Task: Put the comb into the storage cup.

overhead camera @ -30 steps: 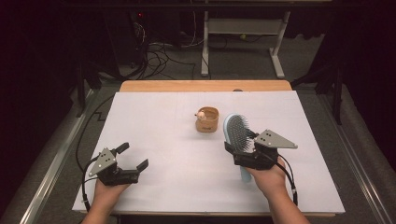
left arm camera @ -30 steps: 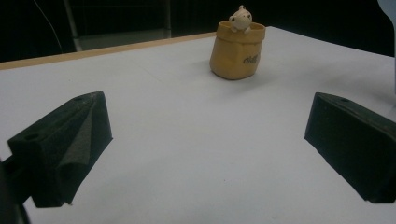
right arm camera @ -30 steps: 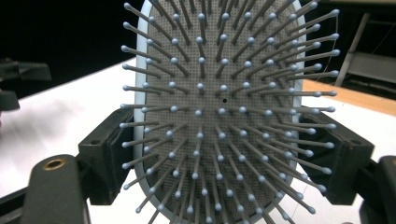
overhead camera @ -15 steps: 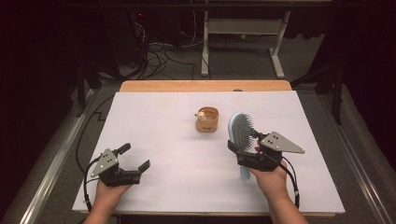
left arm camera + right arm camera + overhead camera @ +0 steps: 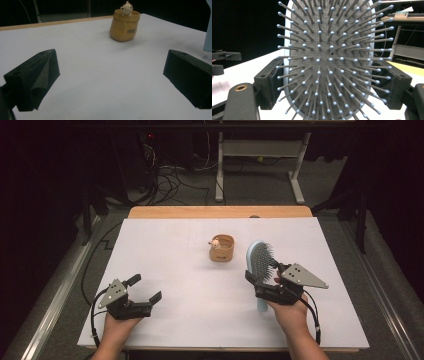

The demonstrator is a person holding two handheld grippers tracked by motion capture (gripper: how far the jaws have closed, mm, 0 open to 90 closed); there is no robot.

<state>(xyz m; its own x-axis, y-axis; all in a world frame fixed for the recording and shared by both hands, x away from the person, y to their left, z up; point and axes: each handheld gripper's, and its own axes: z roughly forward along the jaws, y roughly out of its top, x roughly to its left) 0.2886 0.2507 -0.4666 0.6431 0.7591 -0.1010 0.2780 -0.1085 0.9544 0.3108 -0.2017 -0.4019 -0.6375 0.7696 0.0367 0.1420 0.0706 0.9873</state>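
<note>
We see the pale blue hairbrush [image 5: 259,261] gripped across its oval head by the right gripper [image 5: 267,281], raised off the white table [image 5: 175,245] right of centre with its handle hanging down toward the sheet. In the right gripper view the jaws press on both edges of the head, and the grey bristles [image 5: 332,60] point straight at the camera. Just left of the brush, apart from it, we find a small tan pot [image 5: 222,248] with a little figure on its rim. The left gripper [image 5: 142,290] rests near the table's front left, jaws wide apart with nothing between them.
</note>
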